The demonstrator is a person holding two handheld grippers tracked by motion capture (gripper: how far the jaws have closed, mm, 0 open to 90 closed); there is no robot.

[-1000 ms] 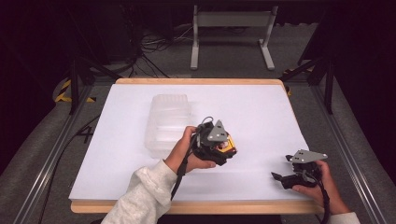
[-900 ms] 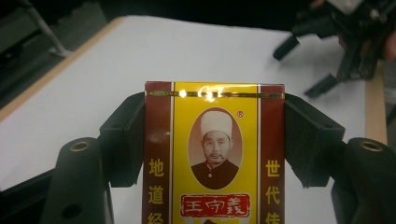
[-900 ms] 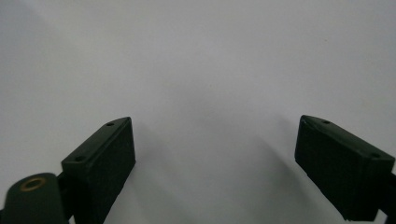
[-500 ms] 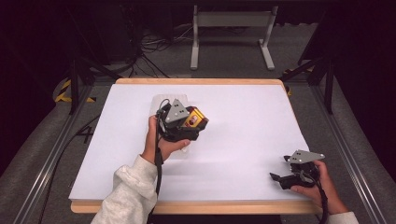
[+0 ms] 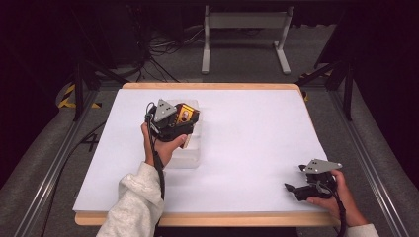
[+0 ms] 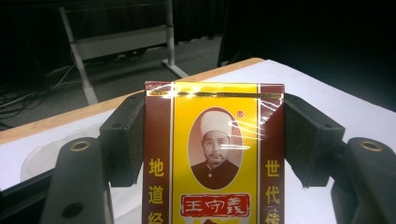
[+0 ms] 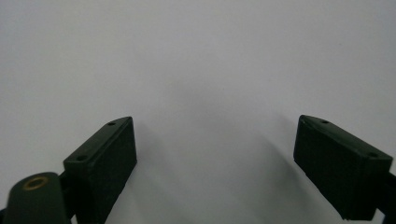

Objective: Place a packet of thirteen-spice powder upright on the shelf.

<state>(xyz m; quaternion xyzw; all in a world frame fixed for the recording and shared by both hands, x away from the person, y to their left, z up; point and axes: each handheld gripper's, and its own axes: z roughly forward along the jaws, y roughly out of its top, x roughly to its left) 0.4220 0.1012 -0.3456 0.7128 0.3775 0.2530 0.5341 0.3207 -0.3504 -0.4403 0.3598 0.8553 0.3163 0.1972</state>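
**Left hand-held gripper clamped on a yellow box, right one sitting idle**

So here's what we've got. The left hand-held gripper has its two black jaws closed tight on a small cellophane-wrapped box, one pad pressed flat on each side. The box is yellow with dark red side bands, a portrait of a man in a white cap in an oval, and Chinese characters down the edges and in a red label below. In the high view we see that same left hand-held gripper raised above the desk, with the box sticking out past its grey three-cornered plate, right over a clear plastic tray that lies on the left half of the white desk.

The right hand-held gripper is holding nothing; its jaws stand wide apart with just bare white desk surface between them. From above, we see it low near the desk's front right corner, well apart from the tray and the box.

Past the far edge there's a grey metal stand on the floor and some cables.
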